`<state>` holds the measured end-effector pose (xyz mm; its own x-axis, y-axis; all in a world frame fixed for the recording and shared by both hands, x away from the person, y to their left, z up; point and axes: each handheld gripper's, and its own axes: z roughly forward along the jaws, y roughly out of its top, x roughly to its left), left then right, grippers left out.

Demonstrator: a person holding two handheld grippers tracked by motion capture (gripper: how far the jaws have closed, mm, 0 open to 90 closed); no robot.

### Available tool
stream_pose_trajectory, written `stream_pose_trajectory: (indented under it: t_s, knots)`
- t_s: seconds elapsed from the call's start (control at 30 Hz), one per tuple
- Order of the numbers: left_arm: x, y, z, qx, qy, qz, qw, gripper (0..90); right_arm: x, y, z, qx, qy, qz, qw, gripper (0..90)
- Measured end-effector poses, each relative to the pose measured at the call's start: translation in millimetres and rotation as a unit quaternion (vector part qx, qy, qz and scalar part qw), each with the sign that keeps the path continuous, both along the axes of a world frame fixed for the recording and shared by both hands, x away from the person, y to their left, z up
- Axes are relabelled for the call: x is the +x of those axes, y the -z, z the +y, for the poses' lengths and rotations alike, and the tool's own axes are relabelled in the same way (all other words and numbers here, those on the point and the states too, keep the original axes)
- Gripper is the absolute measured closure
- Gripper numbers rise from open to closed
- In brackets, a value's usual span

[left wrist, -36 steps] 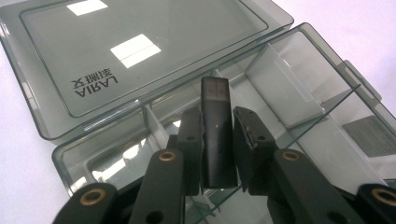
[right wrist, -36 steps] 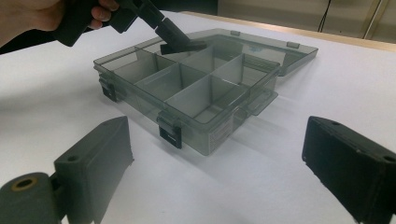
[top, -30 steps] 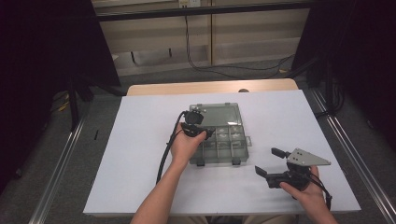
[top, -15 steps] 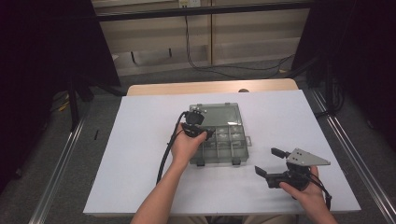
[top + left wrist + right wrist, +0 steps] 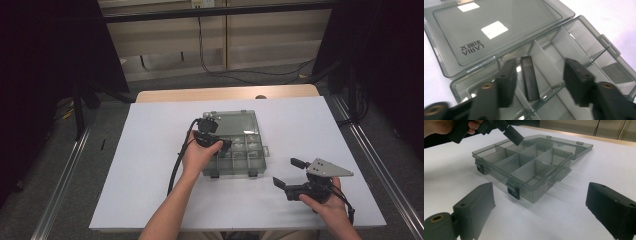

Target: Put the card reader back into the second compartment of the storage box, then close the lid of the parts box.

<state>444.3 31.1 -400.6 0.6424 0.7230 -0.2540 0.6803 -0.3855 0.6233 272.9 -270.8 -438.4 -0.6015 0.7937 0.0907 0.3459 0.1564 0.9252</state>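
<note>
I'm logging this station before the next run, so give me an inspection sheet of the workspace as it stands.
Surface: white table, bare around the box.
Job's things: clear compartment box, lid open and laid flat; a small dark stick lies in one compartment.
Clutter: nothing seen.
Grippers: left gripper open above the stick; right gripper open, resting apart from the box.
Cables: black cable trails from the left gripper.
Surroundings: dark floor, metal rails beside the table.

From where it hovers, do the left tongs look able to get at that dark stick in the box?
Probably yes: the left tongs are open above the stick, and the lid lies folded back.
</note>
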Motion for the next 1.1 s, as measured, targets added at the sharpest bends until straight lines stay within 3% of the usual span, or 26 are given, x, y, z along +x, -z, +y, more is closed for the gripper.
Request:
stream_pose_trajectory:
  t_s: [0.1,0.37,0.8,1.1]
  knots:
    - [1.3,-1.9,2.8,0.001,0.000,-0.009,1.0000,32.6,0.8,0.3,-0.3,0.001,0.002,0.001,1.0000,7.8]
    - [2.3,-8.8,12.4,-0.001,-0.008,-0.026,0.9996,21.9,3.3,0.5,0.7,0.002,0.003,0.003,1.0000,7.8]
    - [2.4,-18.8,27.7,-0.016,-0.019,-0.033,0.9992,17.4,5.8,0.0,9.1,-0.001,-0.003,0.004,1.0000,7.7]
    - [5.2,-19.4,36.3,-0.011,-0.026,-0.040,0.9988,15.3,7.5,1.0,7.9,0.001,0.004,0.009,1.0000,7.7]
